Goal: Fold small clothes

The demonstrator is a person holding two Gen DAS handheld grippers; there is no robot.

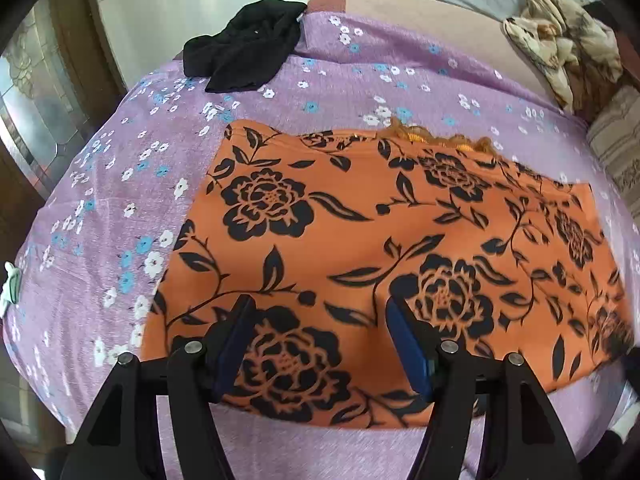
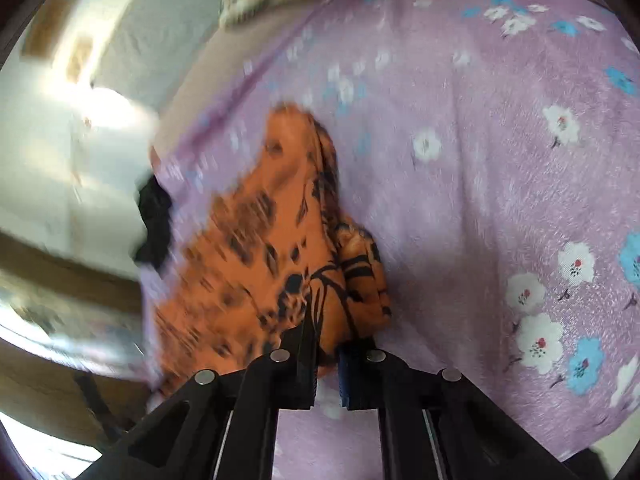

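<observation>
An orange garment with black flowers (image 1: 360, 220) lies spread flat on the purple flowered bedspread (image 1: 120, 200). My left gripper (image 1: 320, 308) hovers over the garment's near edge. Its jaws stand wide apart and nothing is pinched between the blue pads (image 1: 408, 352). In the right wrist view the same orange garment (image 2: 260, 240) is bunched at one end. My right gripper (image 2: 326, 340) is shut on that bunched edge, with the cloth squeezed between the fingers. That view is blurred.
A crumpled black garment (image 1: 244, 56) lies at the far left of the bed, and shows as a dark lump (image 2: 154, 220) in the right wrist view. A beige patterned blanket (image 1: 560, 48) is heaped at the far right. Wooden furniture (image 1: 24, 160) stands beside the bed.
</observation>
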